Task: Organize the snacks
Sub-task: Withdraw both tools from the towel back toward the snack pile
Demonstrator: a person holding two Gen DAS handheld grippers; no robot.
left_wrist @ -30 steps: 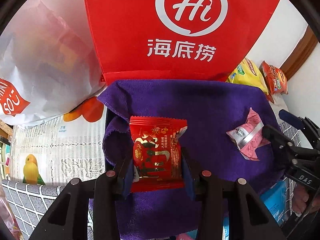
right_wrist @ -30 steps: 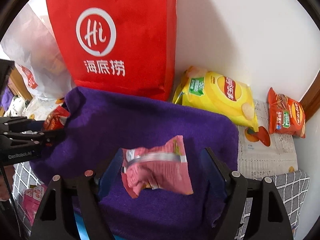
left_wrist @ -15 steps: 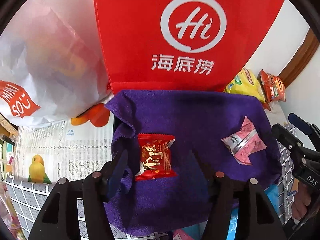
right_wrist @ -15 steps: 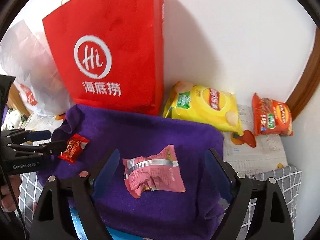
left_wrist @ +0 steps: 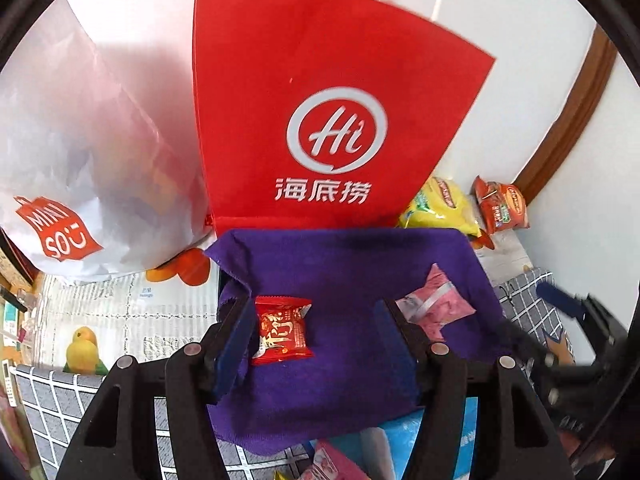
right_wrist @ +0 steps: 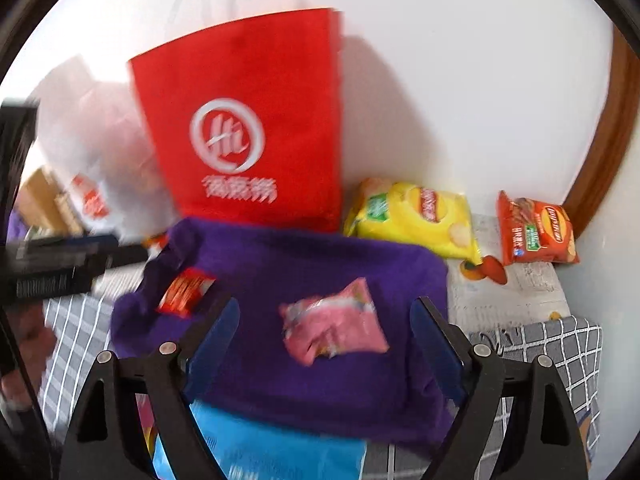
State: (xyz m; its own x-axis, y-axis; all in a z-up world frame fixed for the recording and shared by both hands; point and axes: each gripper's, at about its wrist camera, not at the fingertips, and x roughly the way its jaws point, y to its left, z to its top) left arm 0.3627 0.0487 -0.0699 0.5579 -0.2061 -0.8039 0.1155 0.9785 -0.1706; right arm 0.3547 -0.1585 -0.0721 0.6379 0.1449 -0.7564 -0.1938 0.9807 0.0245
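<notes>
Since a second ago both grippers have let go and lifted back: the left gripper (left_wrist: 316,334), then clamped on the red snack packet (left_wrist: 282,334), has had its jaws opening and now stands apart over it, and the right gripper (right_wrist: 324,346) has likewise been widening around the pink snack packet (right_wrist: 334,326), which lies free between its fingers

Neither pair of pads presses on anything; both packets rest flat on the purple cloth (left_wrist: 352,264), the red one toward its left side, the pink one toward its right, well apart from each other

Both packets look light, thin and crinkly, with slick film that would likely slide if pinched loosely. The pink one is rumpled and soft; the red one is flatter and stiffer. A grip across the filled middle, or on a crimped end seal, seems safest

Behind the cloth stands a red bag (left_wrist: 320,120), a white bag (left_wrist: 92,152) to its left, and a yellow chip bag (right_wrist: 416,220) and an orange chip bag (right_wrist: 536,234) by the wall
</notes>
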